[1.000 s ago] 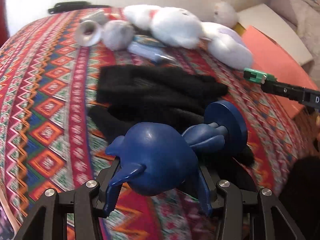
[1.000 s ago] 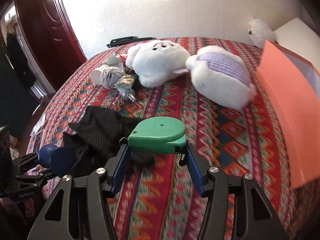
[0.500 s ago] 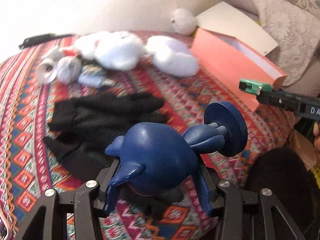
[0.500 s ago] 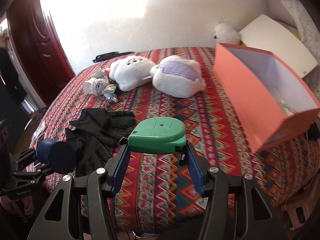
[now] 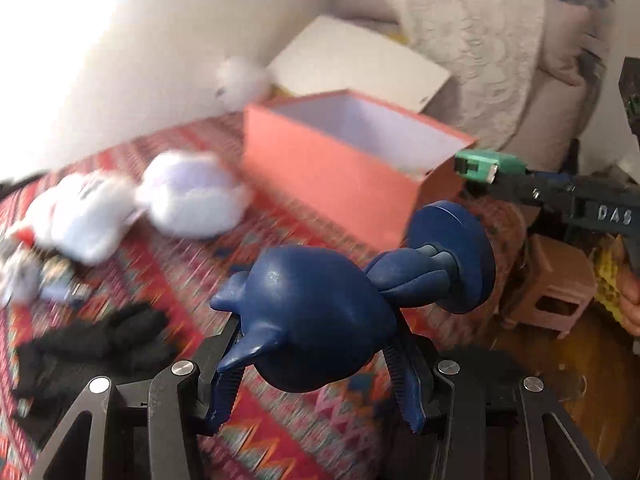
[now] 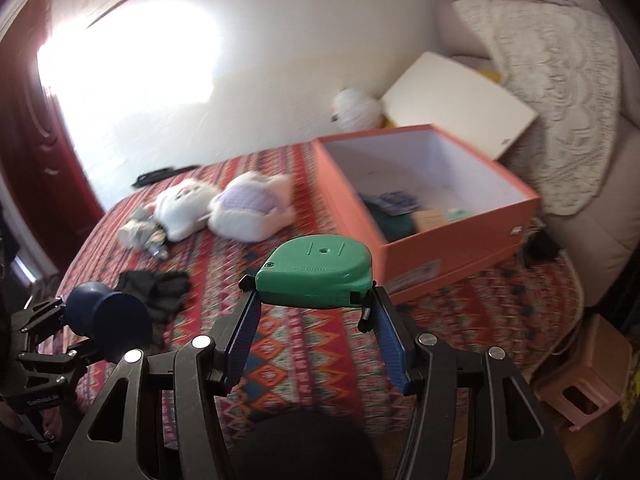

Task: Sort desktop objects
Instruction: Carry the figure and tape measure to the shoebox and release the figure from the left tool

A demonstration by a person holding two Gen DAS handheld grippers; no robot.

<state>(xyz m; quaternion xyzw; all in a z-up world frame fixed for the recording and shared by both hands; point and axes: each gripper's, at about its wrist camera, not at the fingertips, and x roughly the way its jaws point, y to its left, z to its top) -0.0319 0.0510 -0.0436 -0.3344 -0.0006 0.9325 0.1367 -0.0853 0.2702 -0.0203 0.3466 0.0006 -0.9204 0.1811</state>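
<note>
My left gripper [image 5: 316, 412] is shut on a dark blue figurine [image 5: 320, 316] with a round base, held above the patterned bedspread; it also shows in the right wrist view [image 6: 108, 320]. My right gripper [image 6: 314, 344] is shut on a green tape measure [image 6: 316, 276], held above the bed, seen at the right in the left wrist view [image 5: 484, 164]. An open orange box [image 6: 436, 240] with several items inside sits on the bed ahead, also in the left wrist view [image 5: 332, 176].
Two white plush toys [image 6: 224, 208] lie mid-bed, with black gloves [image 6: 156, 288] and small items [image 6: 140, 236] to the left. A white lid [image 6: 460, 100] and small white plush [image 6: 356, 110] lean behind the box. A pink stool [image 6: 588, 376] stands at right.
Both grippers have risen and pulled back from the bed, turning right; the orange box now shows from above with its inside in view. Each still holds its object.
</note>
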